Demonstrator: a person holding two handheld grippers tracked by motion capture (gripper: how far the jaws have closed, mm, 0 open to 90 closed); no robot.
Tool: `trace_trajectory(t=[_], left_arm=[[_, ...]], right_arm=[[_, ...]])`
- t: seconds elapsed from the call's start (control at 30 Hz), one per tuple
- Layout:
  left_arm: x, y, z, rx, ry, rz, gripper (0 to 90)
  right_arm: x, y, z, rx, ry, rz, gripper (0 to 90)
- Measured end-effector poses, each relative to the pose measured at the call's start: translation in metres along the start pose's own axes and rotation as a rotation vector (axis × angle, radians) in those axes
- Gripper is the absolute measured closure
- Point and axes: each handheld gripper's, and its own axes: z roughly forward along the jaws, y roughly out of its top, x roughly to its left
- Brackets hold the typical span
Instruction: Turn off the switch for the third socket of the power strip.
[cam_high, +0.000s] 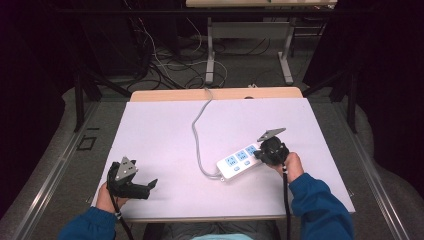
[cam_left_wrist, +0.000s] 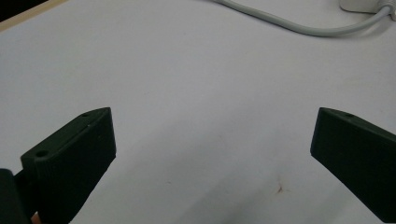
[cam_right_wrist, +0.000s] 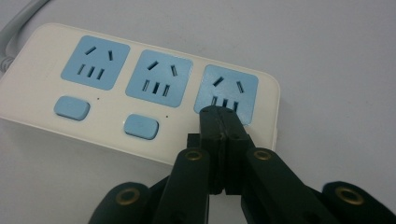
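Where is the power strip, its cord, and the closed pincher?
power strip (cam_right_wrist: 140, 86), right gripper view, middle blue socket.
cord (cam_high: 196, 135), high view, bend of the white cable.
right gripper (cam_right_wrist: 219, 112), right gripper view, shut tips over the strip's end.

White three-socket plastic power strip (cam_high: 240, 161) is being kept right of centre on the pale rectangular table (cam_high: 160, 130). Its grey round cord (cam_high: 198, 131) is being run leftward, then back to the far edge. Beyond, a metal-legged desk (cam_high: 247, 45) is being kept.
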Motion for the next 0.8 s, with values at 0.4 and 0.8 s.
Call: trace_trajectory(t=[0.4,0.8], left_arm=[[-0.0001,-0.0001,0.0002,-0.003,0.001,0.0,0.1],[-0.0004,0.0,0.0001,0.004,-0.009,-0.007,0.1]], right_arm=[[-0.0012,-0.0003,0.0013,-0.009,0.007,0.002,90.0],[-0.0009,-0.0011,0.0016,-0.006,0.0,0.009,90.0]])
